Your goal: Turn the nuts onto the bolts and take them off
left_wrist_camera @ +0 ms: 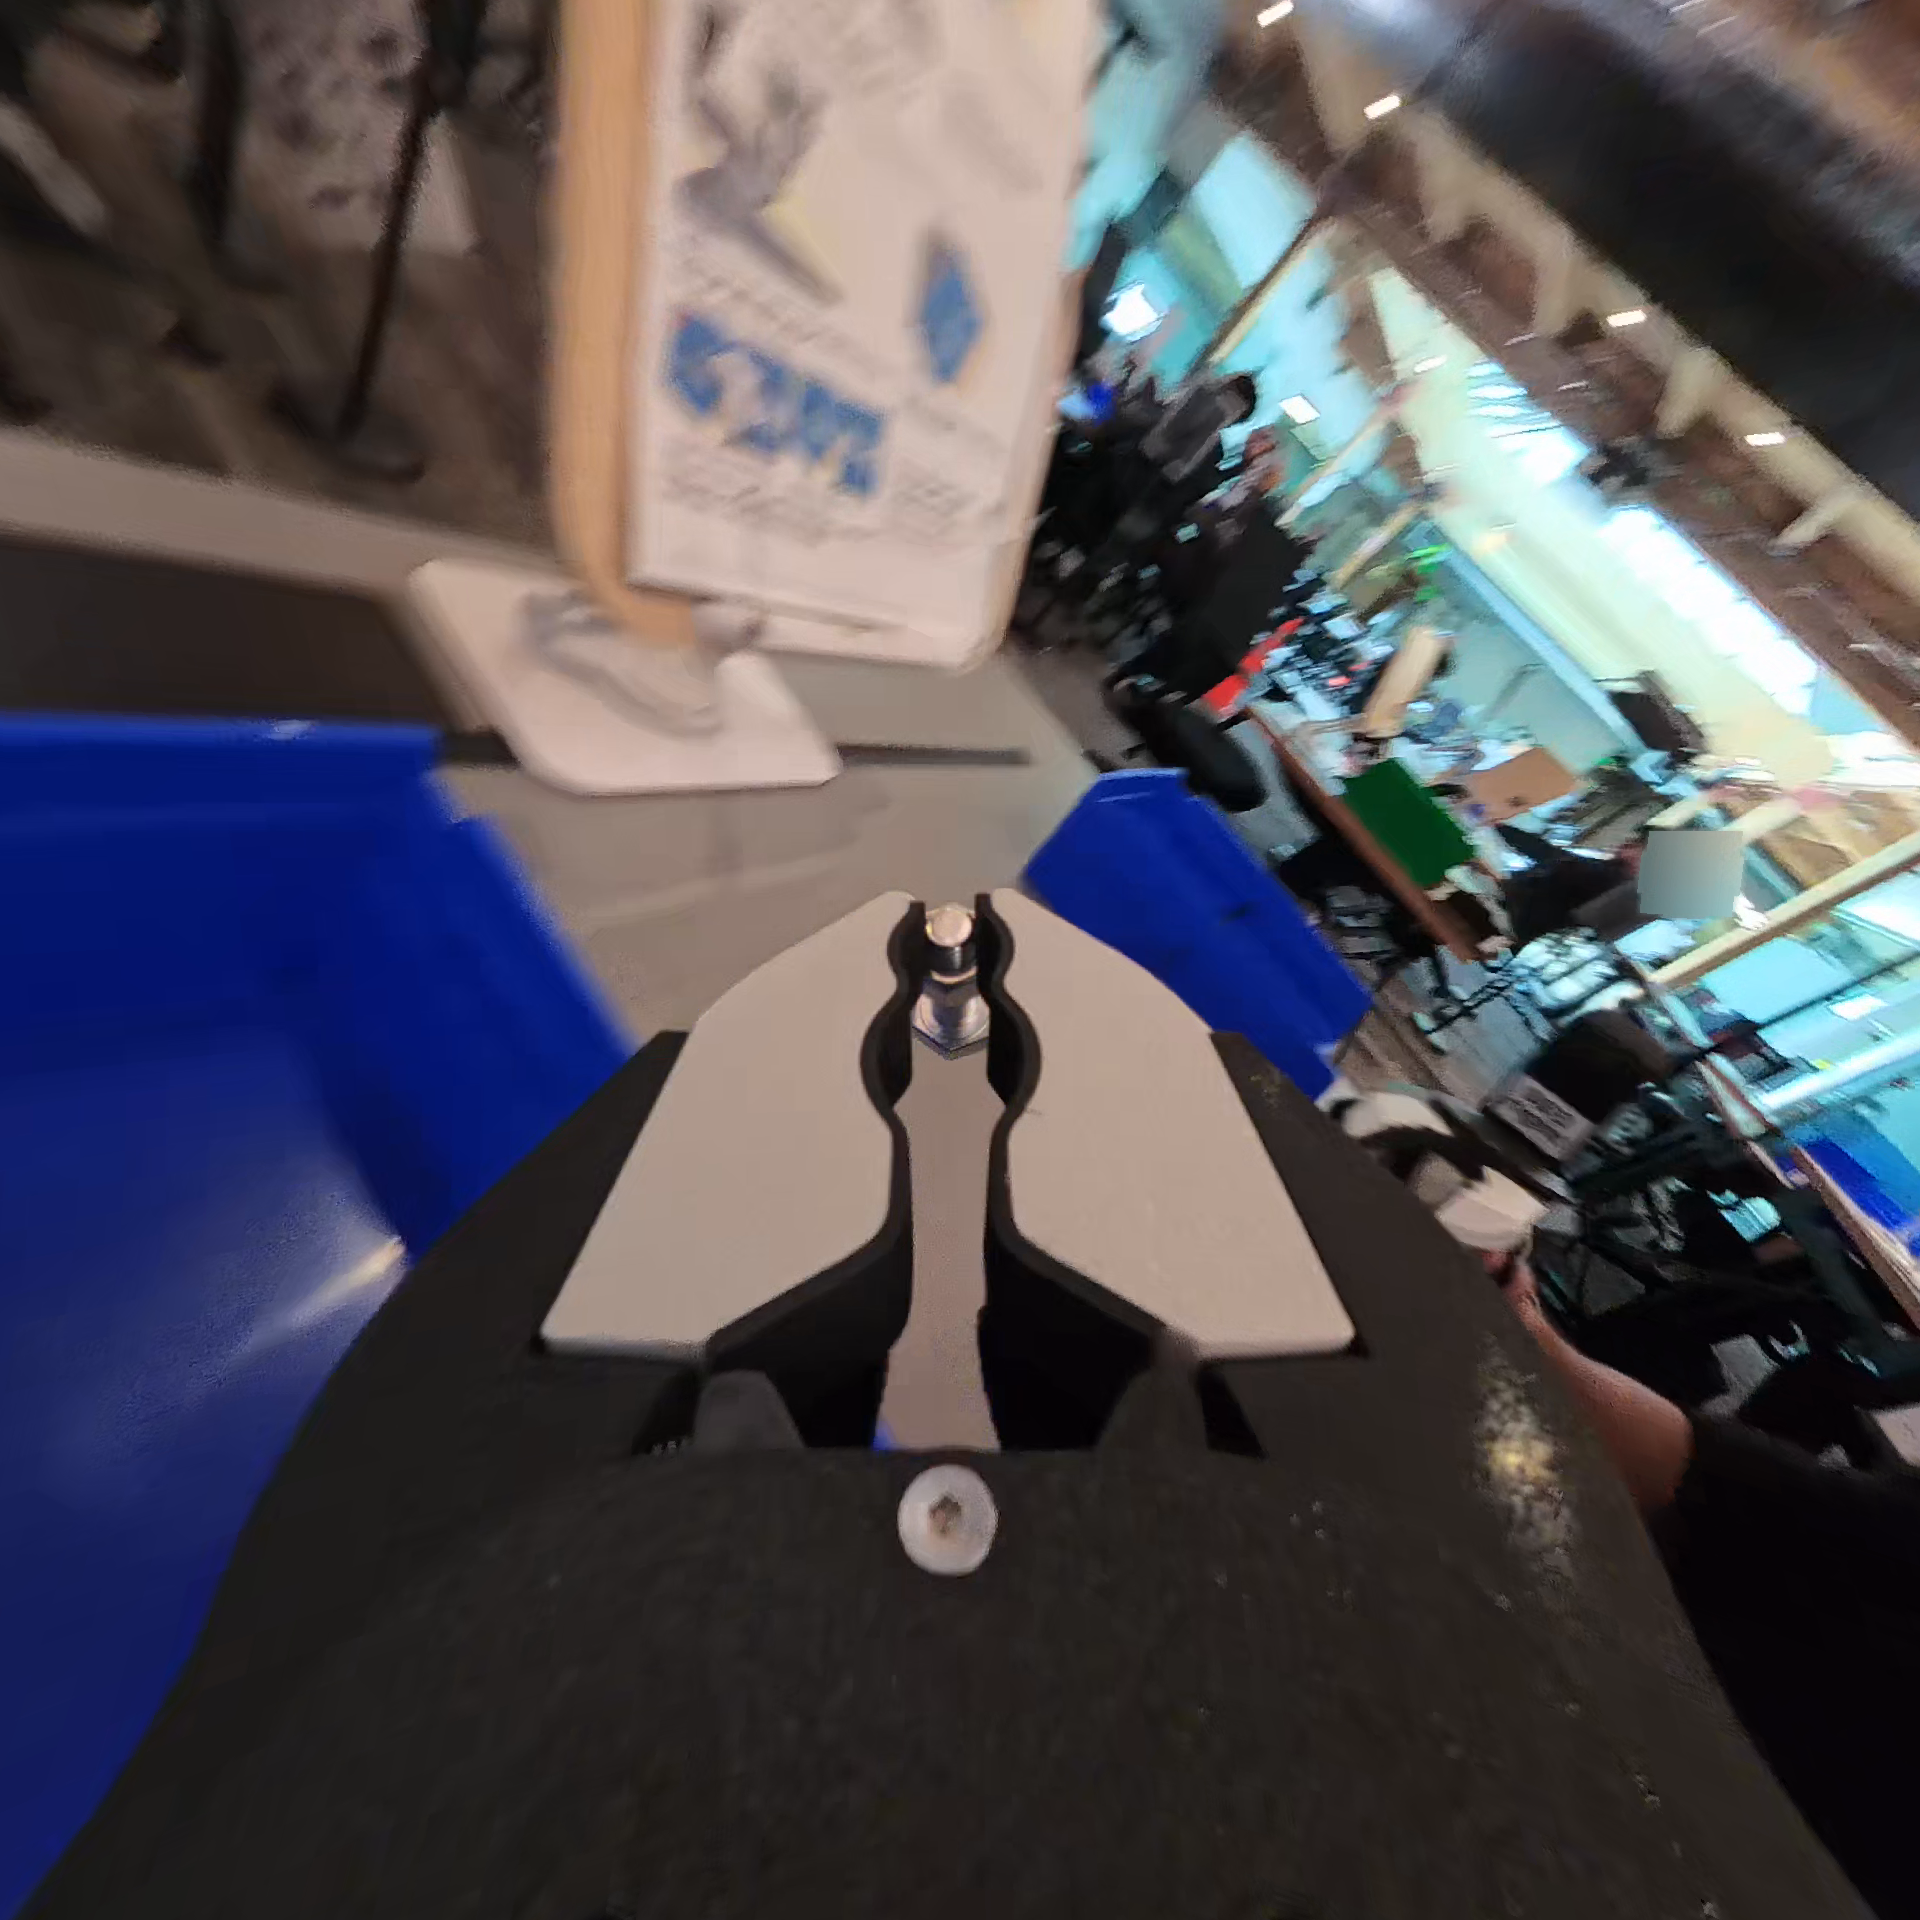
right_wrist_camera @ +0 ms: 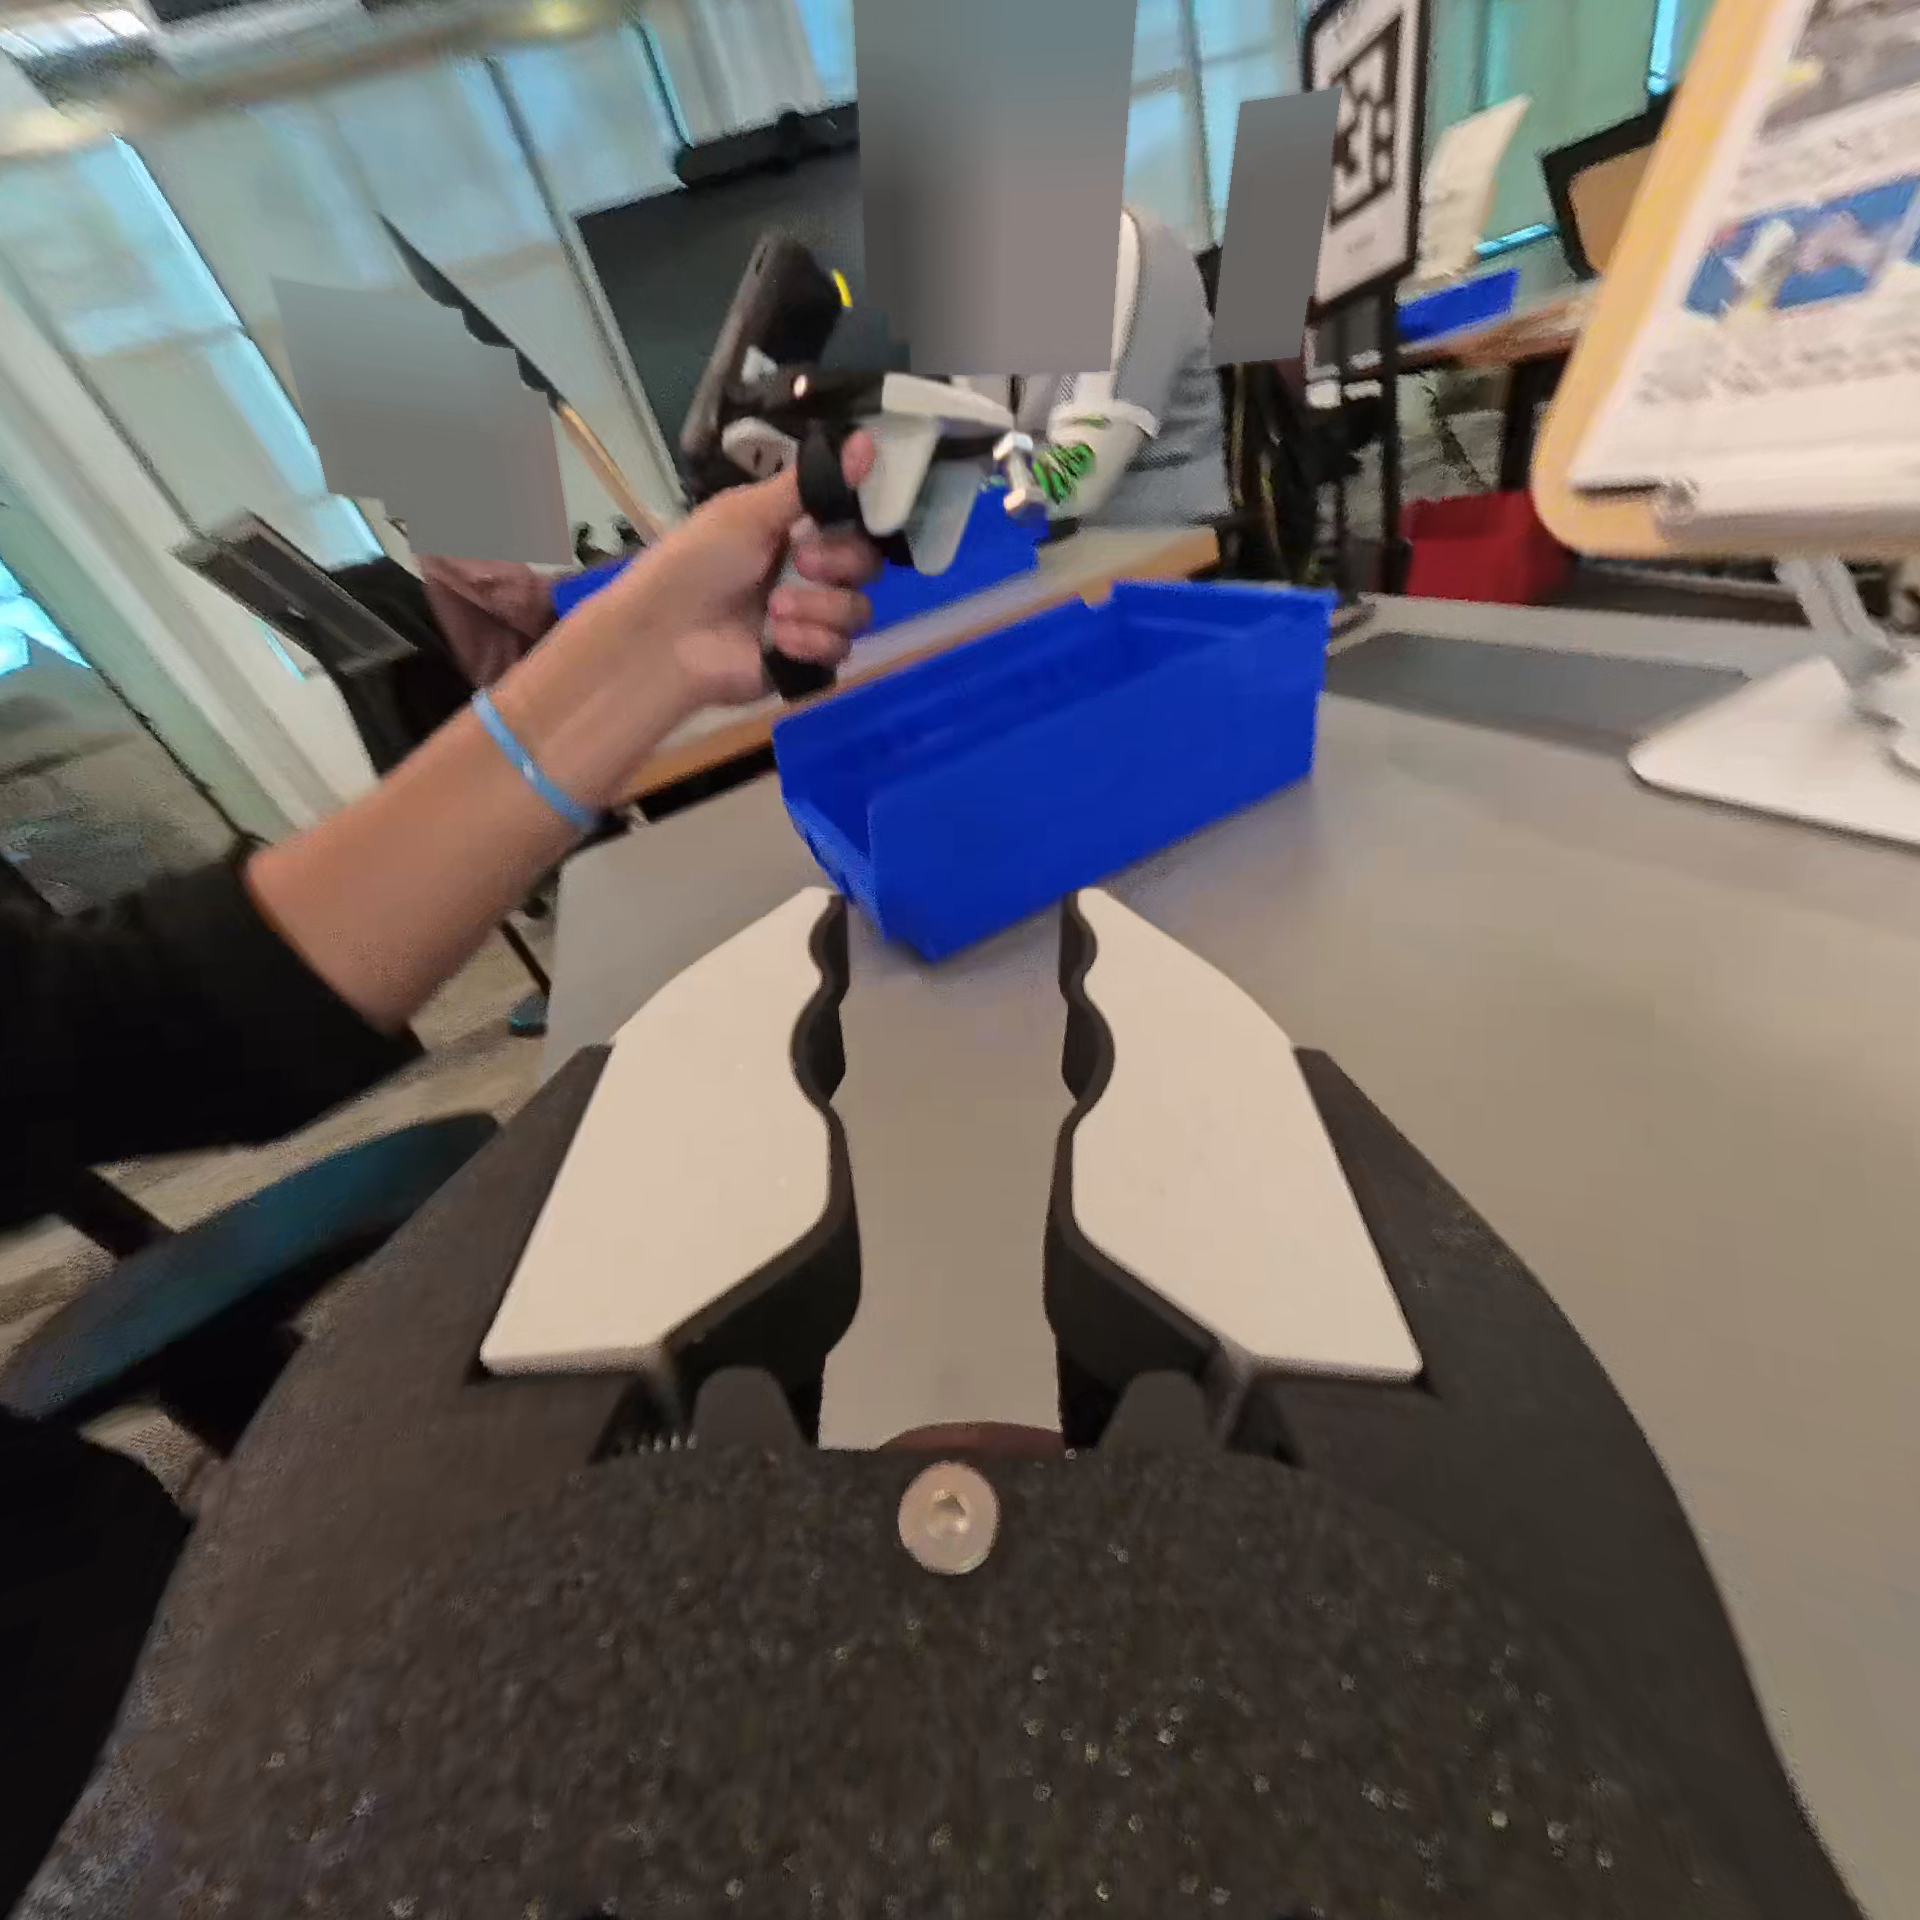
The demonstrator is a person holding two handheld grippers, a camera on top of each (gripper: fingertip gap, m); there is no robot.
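Observation:
My left gripper [left_wrist_camera: 948, 912] is shut on a silver bolt [left_wrist_camera: 948, 971] that stands between the fingertips, with a hex part at its lower end. The same gripper shows in the right wrist view [right_wrist_camera: 997, 468], held up in a hand above a blue bin [right_wrist_camera: 1049, 748], and the bolt [right_wrist_camera: 1018, 473] sticks out at its tip. My right gripper [right_wrist_camera: 948, 914] is open and empty, low over the grey table [right_wrist_camera: 1507, 987], just short of the blue bin. I cannot tell whether a nut is on the bolt.
In the left wrist view a large blue bin [left_wrist_camera: 208, 1039] lies at the left and a second blue bin [left_wrist_camera: 1184, 914] at the right. A white stand with a wooden board and a printed sheet [left_wrist_camera: 665, 707] is behind them; it also shows in the right wrist view [right_wrist_camera: 1787, 748]. Across from one pair of fingers to the other is roughly 30 cm.

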